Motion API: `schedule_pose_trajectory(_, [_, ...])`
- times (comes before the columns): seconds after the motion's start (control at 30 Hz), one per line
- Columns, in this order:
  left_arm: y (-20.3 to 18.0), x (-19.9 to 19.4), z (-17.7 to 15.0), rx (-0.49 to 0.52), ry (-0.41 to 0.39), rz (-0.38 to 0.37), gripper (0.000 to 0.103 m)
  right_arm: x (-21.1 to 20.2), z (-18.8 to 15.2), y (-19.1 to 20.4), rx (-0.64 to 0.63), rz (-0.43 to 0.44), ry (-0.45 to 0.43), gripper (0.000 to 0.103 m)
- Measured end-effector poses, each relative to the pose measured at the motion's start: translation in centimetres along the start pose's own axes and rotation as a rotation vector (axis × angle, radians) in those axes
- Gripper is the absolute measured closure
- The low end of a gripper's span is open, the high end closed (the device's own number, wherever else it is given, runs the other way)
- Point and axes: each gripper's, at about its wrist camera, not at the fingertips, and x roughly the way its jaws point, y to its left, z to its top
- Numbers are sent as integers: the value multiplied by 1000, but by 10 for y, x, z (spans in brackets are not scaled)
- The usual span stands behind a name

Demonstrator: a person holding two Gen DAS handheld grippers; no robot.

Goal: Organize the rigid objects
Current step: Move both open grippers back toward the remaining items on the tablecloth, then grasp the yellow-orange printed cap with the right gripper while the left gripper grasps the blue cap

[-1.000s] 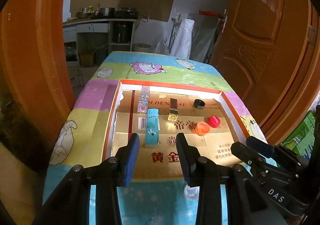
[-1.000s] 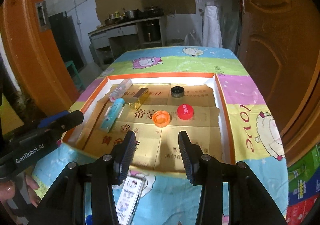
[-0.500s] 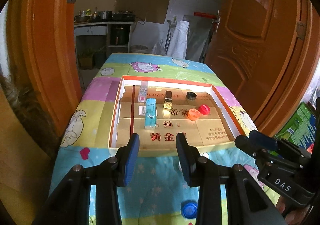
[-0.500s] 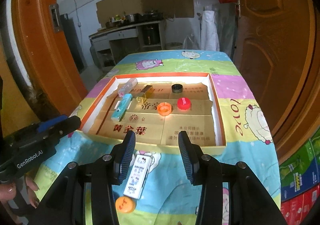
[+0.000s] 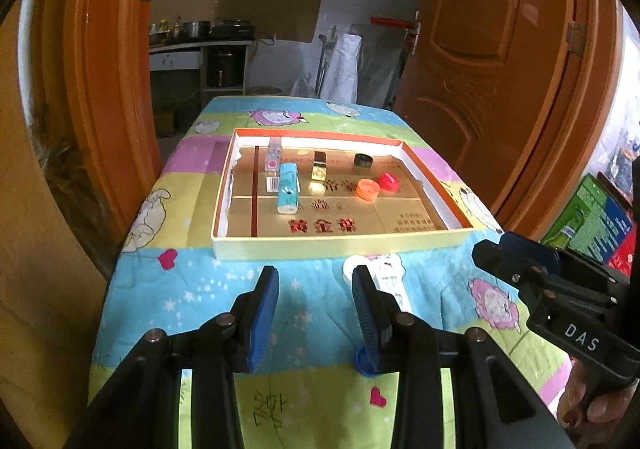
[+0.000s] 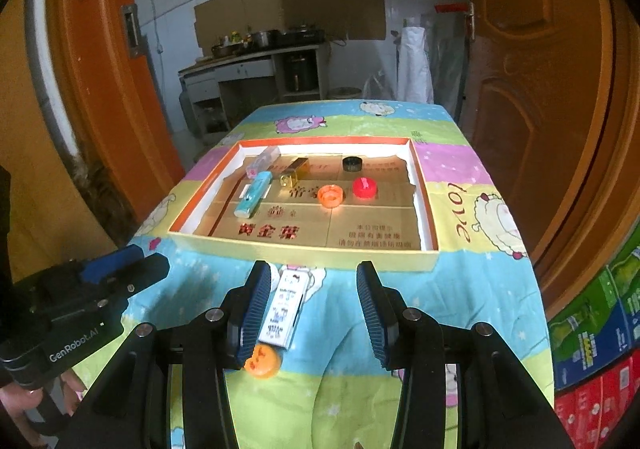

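Note:
A shallow box with an orange rim (image 5: 340,247) lies on the cartoon-print tablecloth. Inside it are a teal box (image 5: 288,189), a clear pink tube (image 5: 274,153), a gold box (image 5: 319,169), a black cap (image 5: 363,160), an orange cap (image 5: 368,189) and a red cap (image 5: 388,182). On the cloth in front of the box lie a white printed box (image 6: 286,309), an orange cap (image 6: 264,361) and a blue cap (image 5: 362,363). My left gripper (image 5: 314,271) hangs open and empty above the cloth. My right gripper (image 6: 313,267) is open too, with the white box just inside its left finger.
Orange wooden doors (image 5: 500,69) stand close on both sides of the table. Coloured cartons (image 6: 600,329) are stacked low at the right. A kitchen counter (image 6: 248,61) lies beyond the far end. The cloth drops off at the table's left and right edges.
Both grippers have drawn back from over the box toward the table's near end. The white box and the loose caps on the cloth have come into view. The jaws have not changed.

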Motion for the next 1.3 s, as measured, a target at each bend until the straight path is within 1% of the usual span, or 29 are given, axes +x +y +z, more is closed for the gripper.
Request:
schedule_pose_trajectory(0.13, [-1, -4, -11, 0, 0, -9, 65, -4, -16, 2, -18, 13, 1, 57])
schedule_pose_trajectory(0.27, [0, -7, -21, 1, -3, -10, 65, -1, -42, 9, -39, 49, 33, 57])
schedule_pose_trajectory(0.33, [2, -8, -25, -5, 1, -13, 65, 6, -57, 14, -58, 63, 65, 57])
schedule_pose_trajectory(0.43, [4, -9, -28, -12, 2, -14, 65, 21, -75, 22, -83, 51, 113, 57])
schedule_pose_trajectory(0.53, [6, -10, -29, -12, 1, -13, 65, 29, -84, 28, -109, 40, 120, 57])
schedule_pose_trajectory(0.7, [11, -7, -30, -23, 5, -15, 65, 40, -88, 33, -128, 27, 117, 57])
schedule_pose_trajectory(0.93, [15, -3, -32, -25, 17, -30, 65, 54, -78, 43, -150, 26, 116, 57])
schedule_pose_trajectory(0.97, [15, -2, -32, -22, 19, -33, 65, 56, -77, 44, -154, 24, 118, 62])
schedule_pose_trajectory(1.0, [15, -1, -33, -17, 23, -40, 65, 57, -76, 45, -161, 12, 121, 73])
schedule_pose_trajectory(1.2, [-2, 7, -39, 41, 55, -121, 65, 53, -76, 37, -129, 19, 118, 73])
schedule_pose_trajectory(1.3, [-14, 10, -43, 73, 62, -138, 65, 41, -81, 25, -93, 20, 104, 73])
